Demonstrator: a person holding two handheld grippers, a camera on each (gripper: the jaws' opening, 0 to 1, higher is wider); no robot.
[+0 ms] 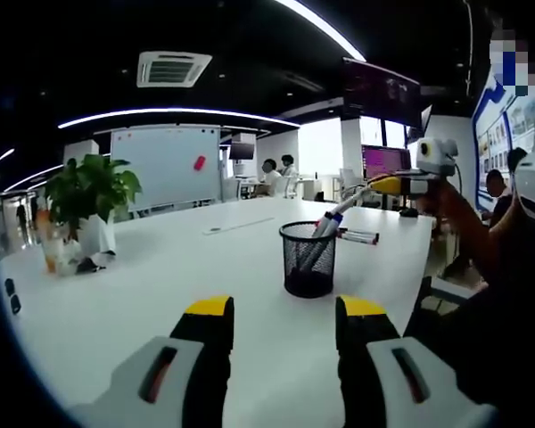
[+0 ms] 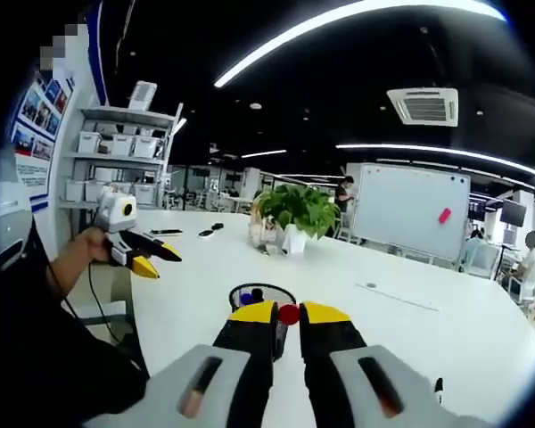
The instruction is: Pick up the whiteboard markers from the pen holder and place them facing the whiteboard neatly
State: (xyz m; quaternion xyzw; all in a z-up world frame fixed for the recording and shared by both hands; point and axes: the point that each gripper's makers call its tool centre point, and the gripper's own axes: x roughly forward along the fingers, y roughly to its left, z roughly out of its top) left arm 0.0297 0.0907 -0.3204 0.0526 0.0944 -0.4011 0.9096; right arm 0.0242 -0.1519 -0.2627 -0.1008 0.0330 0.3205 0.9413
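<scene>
1. The right gripper holds one whiteboard marker between its jaws, which are nearly closed on the marker's red end. The marker leans up and out of the pen holder, with its lower part inside the mesh.
2. To do this step well, I think the person should pull the marker along its own length until it is free of the rim, so that the light holder does not tip or slide on the table. Then the marker should go down beside the one already lying there, parallel to it and pointing at the whiteboard.
3. The left gripper waits just in front of the pen holder, jaws apart and holding nothing.
4. Count of markers: one in the grip, one lying on the table just behind the pen holder, and in the right gripper view some coloured caps show inside the holder, but I cannot count them surely.
5. There is one pen holder and one whiteboard; the whiteboard stands far behind the pen holder.
6. One potted plant stands on the table, well apart from the pen holder.
</scene>
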